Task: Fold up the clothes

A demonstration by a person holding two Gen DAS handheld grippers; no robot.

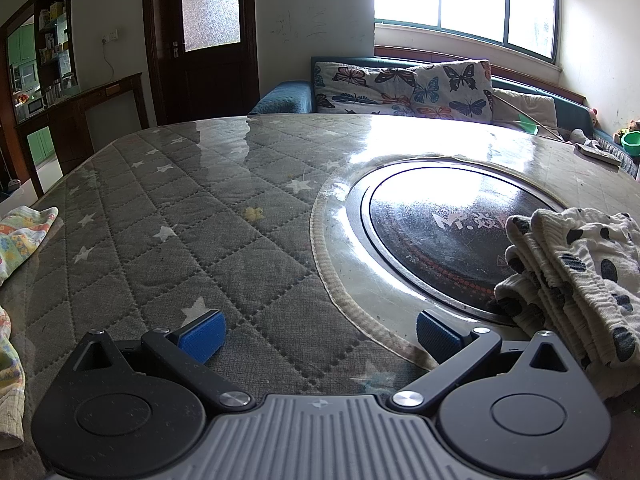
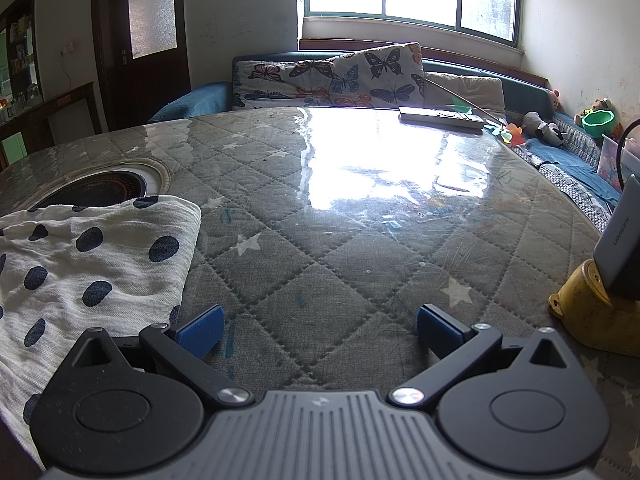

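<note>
Spreading wide and gripping nothing, the left gripper (image 1: 318,332) is hovering low over the table (image 1: 224,216), its blue fingers (image 1: 202,336) well apart. The right gripper (image 2: 320,330) is doing the same, fingers (image 2: 200,330) parted and empty. At the right edge of the left view the polka-dot garment (image 1: 568,280) is lying bunched, partly over the round black hob (image 1: 452,240); in the right view it is filling the lower left, just beside the left finger. It is looking light, limp and likely to sag, so taking hold at a hem or corner seems best. A pastel printed cloth (image 1: 24,232) is sitting at the left edge. Both cloths are cut off by the frame, so their full shape is staying unclear.
</note>
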